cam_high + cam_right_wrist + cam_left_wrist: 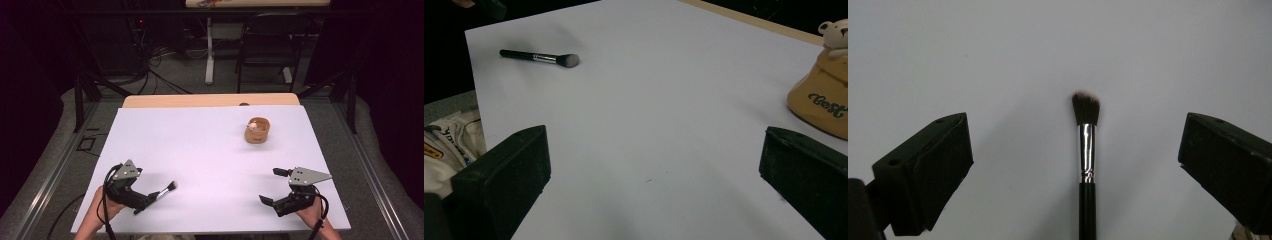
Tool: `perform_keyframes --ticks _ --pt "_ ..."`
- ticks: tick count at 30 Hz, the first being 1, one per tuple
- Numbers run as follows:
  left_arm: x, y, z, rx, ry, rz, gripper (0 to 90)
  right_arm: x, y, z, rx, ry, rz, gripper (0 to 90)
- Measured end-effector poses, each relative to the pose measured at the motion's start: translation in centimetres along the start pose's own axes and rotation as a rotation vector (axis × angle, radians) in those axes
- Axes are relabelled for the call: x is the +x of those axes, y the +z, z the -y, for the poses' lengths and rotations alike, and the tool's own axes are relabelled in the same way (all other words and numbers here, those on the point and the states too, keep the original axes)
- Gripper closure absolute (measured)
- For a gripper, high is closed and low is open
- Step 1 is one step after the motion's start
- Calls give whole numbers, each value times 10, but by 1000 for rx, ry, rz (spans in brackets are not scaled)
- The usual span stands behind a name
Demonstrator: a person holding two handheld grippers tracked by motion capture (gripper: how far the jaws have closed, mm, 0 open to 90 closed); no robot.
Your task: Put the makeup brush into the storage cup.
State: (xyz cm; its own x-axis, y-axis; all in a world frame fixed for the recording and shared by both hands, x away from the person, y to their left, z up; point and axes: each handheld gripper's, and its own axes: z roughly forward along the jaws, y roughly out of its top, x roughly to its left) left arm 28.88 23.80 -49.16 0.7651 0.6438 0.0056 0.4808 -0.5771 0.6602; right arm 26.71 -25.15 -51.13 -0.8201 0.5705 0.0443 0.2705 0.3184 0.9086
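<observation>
A makeup brush [162,193] with a black handle, silver ferrule and dark bristles lies flat on the white sheet [210,150] at the front left. My left gripper [146,201] is open, and the brush [1087,165] lies between its two wide-apart jaws, touching neither, with its bristles pointing away. My left gripper [1076,136] hovers low over the sheet. My right gripper [272,186] is open at the front right with nothing between its fingers. In the right gripper view the brush [539,57] lies far off, beyond my right gripper [654,150].
A tan pouch-shaped holder [257,131] with script lettering and a small bear figure on top stands at the back right of the sheet; it appears as the holder [824,100]. A wooden table edge [200,100] shows behind the sheet. A chair [272,45] stands beyond the table.
</observation>
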Motion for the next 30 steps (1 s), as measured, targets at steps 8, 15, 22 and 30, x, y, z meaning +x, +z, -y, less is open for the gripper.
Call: perform_keyframes --ticks 8,15,22,30 --pt "3 3 -16 132 15 -24 4 -1 0 1 4 3 -1 0" --pt "-1 13 -23 248 46 6 50 -1 0 1 5 6 -3 0" --pt "-2 22 -23 348 53 27 93 -2 0 2 5 6 -4 0" --pt "-1 27 -18 475 36 36 158 -2 0 2 9 12 -4 0"
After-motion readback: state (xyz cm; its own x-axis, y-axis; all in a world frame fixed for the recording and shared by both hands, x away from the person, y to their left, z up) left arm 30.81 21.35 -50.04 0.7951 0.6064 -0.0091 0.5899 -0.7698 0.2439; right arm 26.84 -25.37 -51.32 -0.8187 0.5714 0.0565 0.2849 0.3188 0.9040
